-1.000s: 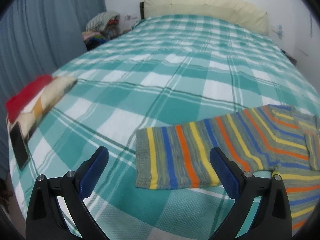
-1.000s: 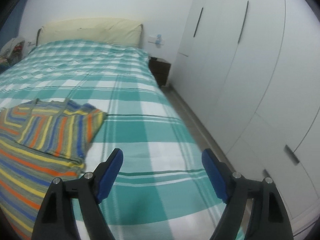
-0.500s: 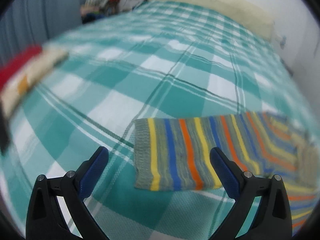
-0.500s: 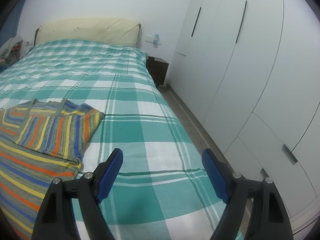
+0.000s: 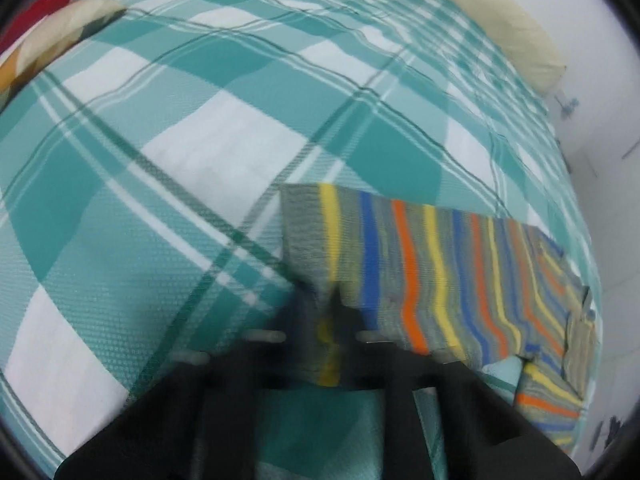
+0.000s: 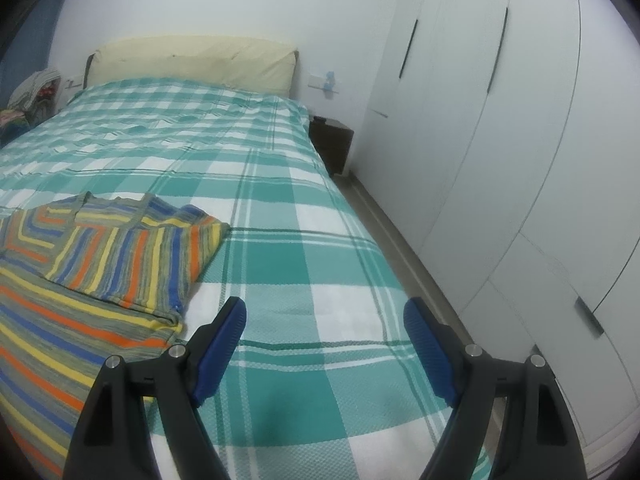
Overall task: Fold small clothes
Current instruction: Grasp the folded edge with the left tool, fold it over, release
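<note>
- Striped knit sleeve cuff (image 5: pixel 320 248) now pinched in my left gripper (image 5: pixel 330 320); a second ago those jaws stood wide open just short of it. Frame is blurred, so the bite depth is hard to read.
- Means the grasp step looks done; my guess is the next move is lifting the sleeve and carrying it across the body for the fold.
- Sleeve already looks raised a bit off the bedspread (image 5: pixel 120 260) near the pinch, rest of it trailing right toward the sweater body.
- Right gripper (image 6: pixel 324 344) hangs over bare bedspread, blue pads (image 6: pixel 222 344) spread wide, holding nothing; same pose as before.
- Striped sweater (image 6: pixel 80 300) lies flat to its left, near the bed's foot end, other sleeve (image 6: pixel 136 264) already folded over the chest.
- Farther out: folded red and cream cloth (image 5: pixel 52 28) at the bed's left edge, cream headboard cushion (image 6: pixel 192 60), white wardrobe (image 6: pixel 500 120) along the right.
- Containers: none seen; a clothes pile (image 6: pixel 32 96) sits loose beside the headboard.
</note>
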Motion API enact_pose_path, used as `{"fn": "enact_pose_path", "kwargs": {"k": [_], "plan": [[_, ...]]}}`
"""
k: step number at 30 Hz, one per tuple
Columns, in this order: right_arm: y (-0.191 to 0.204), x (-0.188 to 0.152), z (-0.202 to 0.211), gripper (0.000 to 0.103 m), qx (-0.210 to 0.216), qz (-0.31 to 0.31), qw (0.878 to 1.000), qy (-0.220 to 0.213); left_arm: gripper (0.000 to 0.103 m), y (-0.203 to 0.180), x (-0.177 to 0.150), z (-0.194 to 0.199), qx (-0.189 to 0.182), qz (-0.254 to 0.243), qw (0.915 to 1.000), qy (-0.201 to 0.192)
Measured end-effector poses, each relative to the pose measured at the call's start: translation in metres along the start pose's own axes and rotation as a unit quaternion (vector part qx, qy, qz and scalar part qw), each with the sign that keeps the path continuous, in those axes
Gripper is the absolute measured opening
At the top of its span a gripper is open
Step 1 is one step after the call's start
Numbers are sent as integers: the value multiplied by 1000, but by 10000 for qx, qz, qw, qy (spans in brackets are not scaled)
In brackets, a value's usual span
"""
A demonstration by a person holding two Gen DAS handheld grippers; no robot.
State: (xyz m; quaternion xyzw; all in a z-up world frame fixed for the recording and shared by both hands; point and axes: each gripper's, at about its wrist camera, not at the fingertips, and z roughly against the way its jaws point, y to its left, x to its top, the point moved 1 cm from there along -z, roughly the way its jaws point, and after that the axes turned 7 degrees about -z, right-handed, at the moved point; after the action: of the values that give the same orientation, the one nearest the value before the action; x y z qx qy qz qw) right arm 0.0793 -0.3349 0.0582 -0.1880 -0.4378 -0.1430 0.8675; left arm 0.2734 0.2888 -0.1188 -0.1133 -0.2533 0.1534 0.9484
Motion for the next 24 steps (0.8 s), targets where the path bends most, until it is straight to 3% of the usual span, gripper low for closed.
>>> {"fn": "enact_pose_path", "kwargs": {"k": [3, 8, 13, 14, 20, 21, 22, 23, 24], "plan": [[-2, -1, 0, 80, 27, -31, 10000, -5, 3, -10, 3, 22, 56, 37, 9996, -265], [-12, 2, 0, 80, 196, -316, 9993, -26, 3, -113, 16, 91, -213, -1079, 9902, -861], [-13, 5, -2, 80, 404, -441, 9982, 2, 3, -255, 13, 122, -773, -2274, 9652, -1040], [-13, 5, -1, 80, 442, -461, 9980, 10, 3, -288, 5, 120, -894, -2516, 9584, -1005], [-18, 3, 4, 80, 476, -446, 9979, -44, 6, -395, -50, 76, -1025, -3445, 9309, -655], [-20, 1, 4, 80, 473, -440, 9979, -24, 9, -409, -62, 63, -1045, -3605, 9252, -554], [-21, 0, 2, 80, 461, -437, 9980, -5, 20, -418, -72, 51, -1027, -3723, 9213, -443], [-23, -1, 1, 80, 445, -435, 9981, 22, 48, -427, -81, 37, -924, -3829, 9187, -279], [-25, -2, 0, 80, 439, -440, 9981, 41, 61, -430, -87, 27, -773, -3881, 9183, -147]]}}
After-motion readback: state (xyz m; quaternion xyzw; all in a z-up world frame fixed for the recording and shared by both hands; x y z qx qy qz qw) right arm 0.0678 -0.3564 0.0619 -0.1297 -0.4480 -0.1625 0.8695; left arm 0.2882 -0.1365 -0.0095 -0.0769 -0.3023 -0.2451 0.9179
